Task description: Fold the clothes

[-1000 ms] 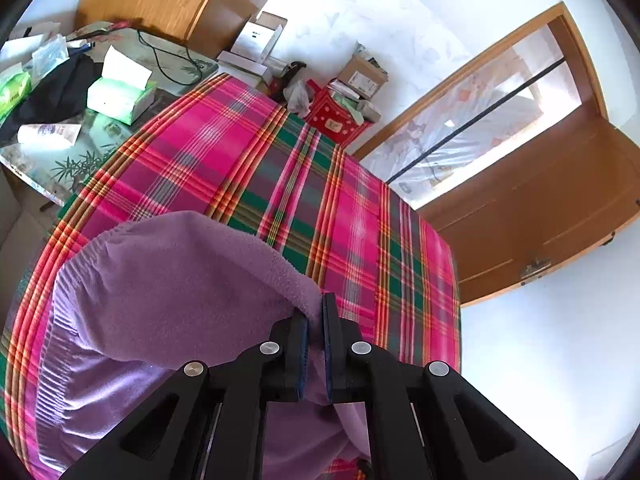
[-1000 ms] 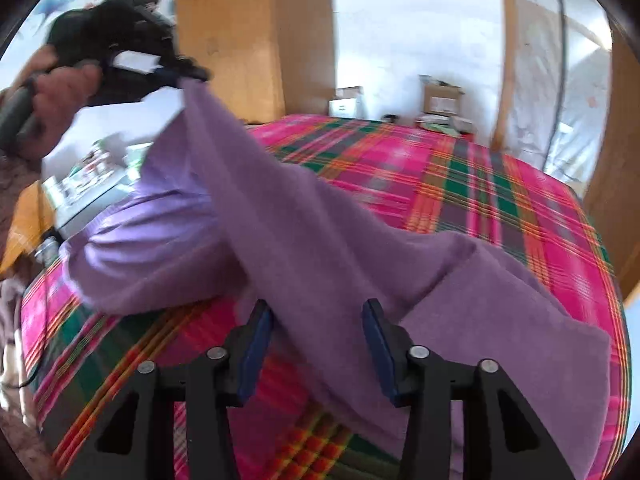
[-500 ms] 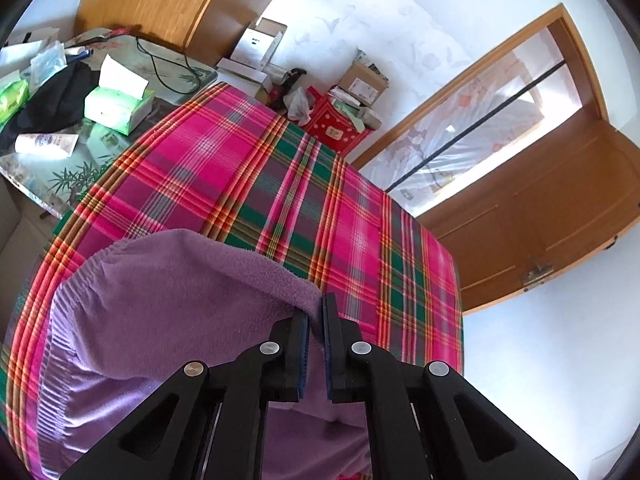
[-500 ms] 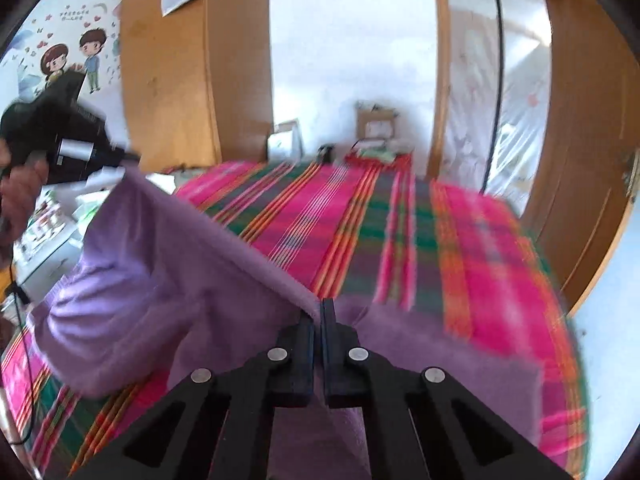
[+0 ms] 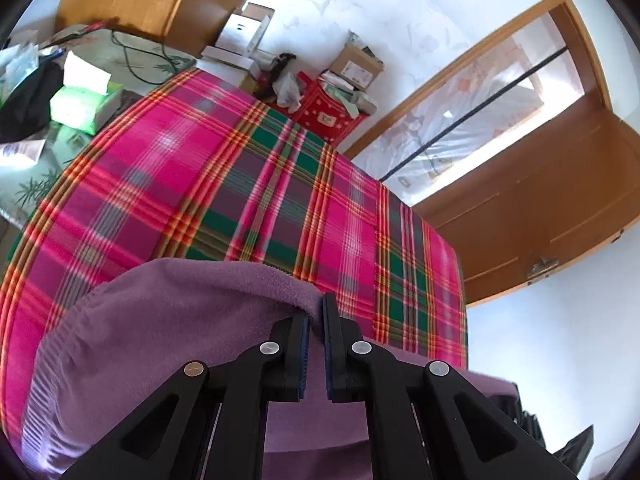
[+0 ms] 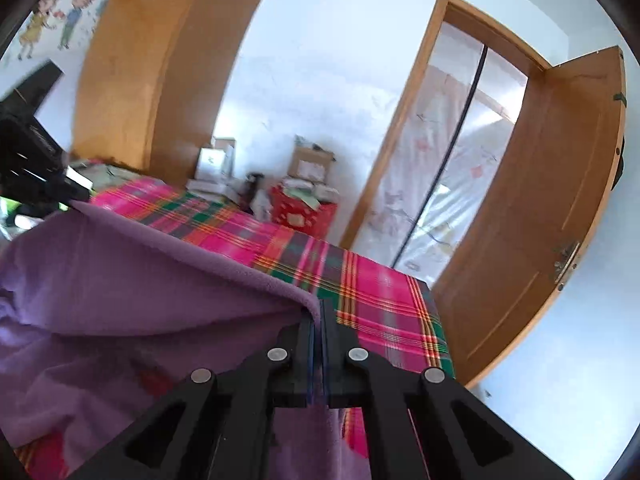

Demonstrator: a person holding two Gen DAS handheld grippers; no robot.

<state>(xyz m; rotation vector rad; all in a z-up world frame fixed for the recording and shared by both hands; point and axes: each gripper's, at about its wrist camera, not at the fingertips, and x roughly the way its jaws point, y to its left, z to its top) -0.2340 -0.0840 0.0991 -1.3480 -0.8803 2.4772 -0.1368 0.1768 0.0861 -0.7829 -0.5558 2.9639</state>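
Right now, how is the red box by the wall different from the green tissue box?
The red box stands on the floor by the wall; the green tissue box sits on the side table. The red box is stuffed with papers; the tissue box has a white tissue sticking up. Both sit beside the plaid bed.

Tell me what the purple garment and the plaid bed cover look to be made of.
Purple garment: likely fleece, matte and fuzzy, with a napped surface and thick soft edge. Plaid bed cover: seemingly thin woven cloth, perhaps cotton, flat and smooth, with the pattern running in straight crossing stripes.
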